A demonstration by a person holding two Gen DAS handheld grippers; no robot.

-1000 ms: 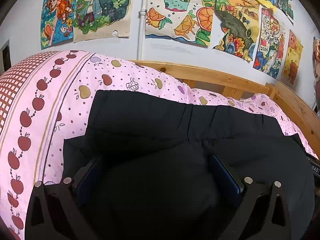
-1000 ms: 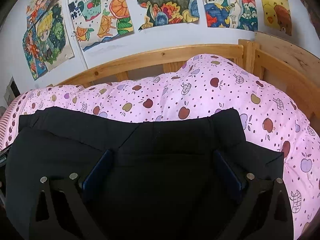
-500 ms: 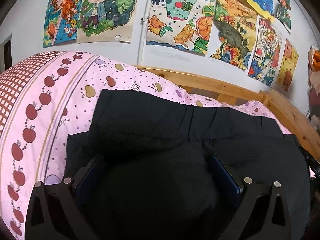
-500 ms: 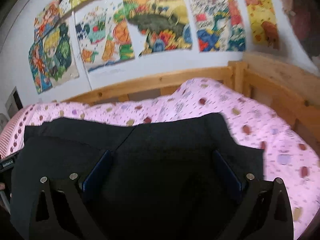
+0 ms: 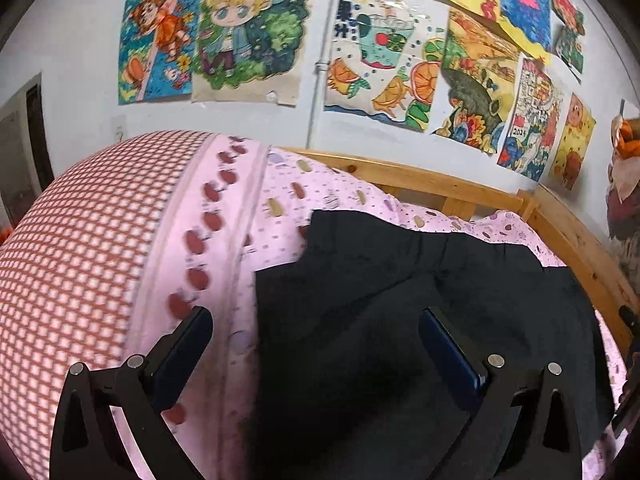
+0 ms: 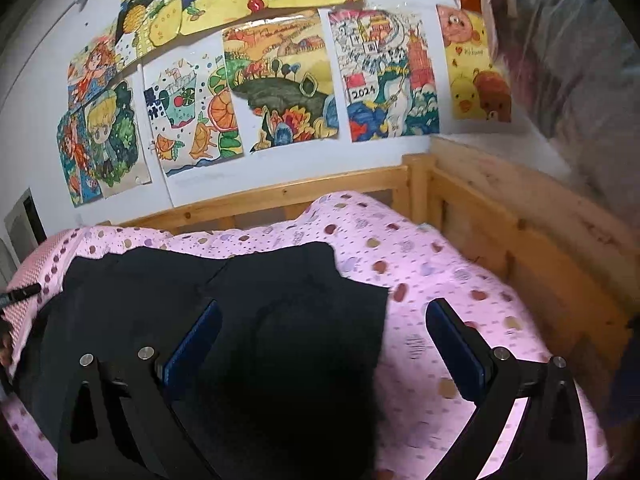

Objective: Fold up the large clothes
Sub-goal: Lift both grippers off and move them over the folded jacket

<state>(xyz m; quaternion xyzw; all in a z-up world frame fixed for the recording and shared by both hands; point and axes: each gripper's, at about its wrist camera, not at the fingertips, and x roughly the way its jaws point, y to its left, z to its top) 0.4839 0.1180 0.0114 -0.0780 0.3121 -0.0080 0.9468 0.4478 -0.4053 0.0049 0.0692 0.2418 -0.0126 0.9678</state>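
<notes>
A large black garment [image 5: 400,320] lies folded on the pink apple-print quilt [image 5: 256,216]; it also shows in the right wrist view [image 6: 248,304]. My left gripper [image 5: 316,332] is open and empty, above the garment's left edge, with its left finger over the quilt. My right gripper [image 6: 324,328] is open and empty, above the garment's right edge, with its right finger over the quilt [image 6: 440,280].
A wooden bed rail [image 6: 280,200] runs along the far side and a wooden side board [image 6: 520,240] on the right. A red-checked part of the quilt [image 5: 80,240] lies at the left. Drawings [image 5: 248,36] hang on the wall.
Both grippers have lifted up and back from the garment and moved apart, the left one leftward, the right one rightward. The garment stays flat on the quilt.
</notes>
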